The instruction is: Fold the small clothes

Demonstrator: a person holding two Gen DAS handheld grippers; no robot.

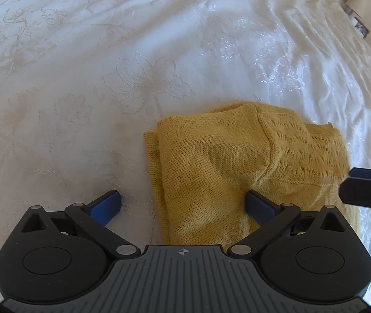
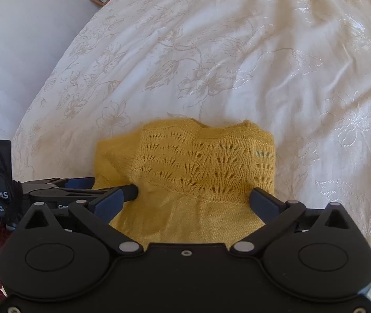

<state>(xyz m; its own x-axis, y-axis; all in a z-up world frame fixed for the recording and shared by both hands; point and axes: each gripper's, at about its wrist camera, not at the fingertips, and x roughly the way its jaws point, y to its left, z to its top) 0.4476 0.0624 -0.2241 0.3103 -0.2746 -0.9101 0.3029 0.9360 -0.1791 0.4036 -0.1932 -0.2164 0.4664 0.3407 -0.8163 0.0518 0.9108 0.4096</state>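
Nearest, the left gripper (image 1: 182,203) stands wide, holding nothing: one finger rests on the knit (image 1: 219,172), the other on the bedspread (image 1: 81,91) beside its left edge. The right gripper (image 2: 193,198) also gapes wide and empty over the knit's near part. The knit is mustard yellow, folded into a compact block, plain stitch at left, lacy openwork at right. Its long axis I cannot tell. Beyond it spreads white floral bedspread.
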